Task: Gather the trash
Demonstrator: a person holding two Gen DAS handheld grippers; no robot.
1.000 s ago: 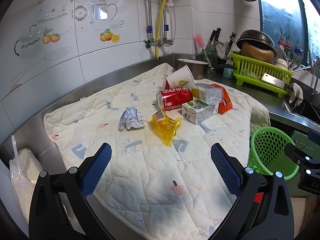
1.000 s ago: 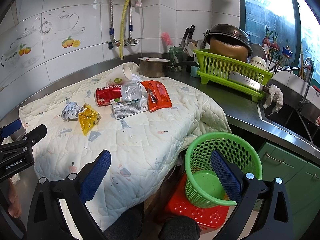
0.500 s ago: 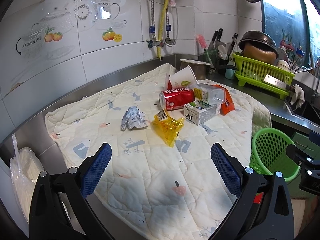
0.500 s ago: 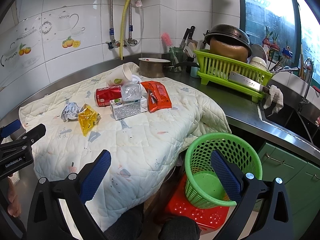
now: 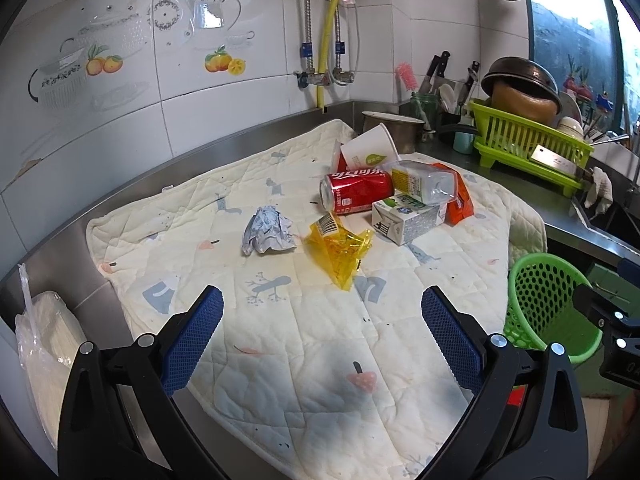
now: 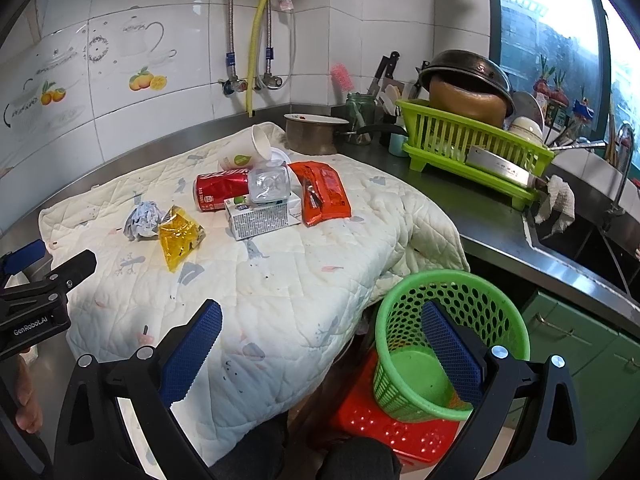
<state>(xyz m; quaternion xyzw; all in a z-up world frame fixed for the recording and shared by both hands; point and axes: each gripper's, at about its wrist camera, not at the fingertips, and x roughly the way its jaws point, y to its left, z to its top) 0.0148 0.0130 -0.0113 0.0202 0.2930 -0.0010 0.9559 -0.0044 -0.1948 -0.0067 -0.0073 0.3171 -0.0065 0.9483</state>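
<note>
Trash lies on a white quilted mat (image 5: 312,352): a crumpled paper ball (image 5: 267,231), a yellow wrapper (image 5: 340,249), a red can (image 5: 356,193), a white carton (image 5: 406,220), a clear plastic bottle (image 5: 424,188), an orange packet (image 6: 320,192) and a paper cup (image 5: 370,153). A green mesh basket (image 6: 436,340) stands on a red stool (image 6: 384,428) below the counter edge. My left gripper (image 5: 322,340) is open and empty over the mat's near part. My right gripper (image 6: 320,354) is open and empty, near the basket.
A green dish rack (image 6: 472,140) with a pot and a cleaver stands on the steel counter at the right, by the sink (image 6: 580,236). A metal pan (image 6: 316,132) and a utensil jar sit behind the mat. A plastic bag (image 5: 40,344) lies at the left.
The left gripper has drifted slightly forward toward the trash. The right gripper has hardly moved. Nothing was grasped.
</note>
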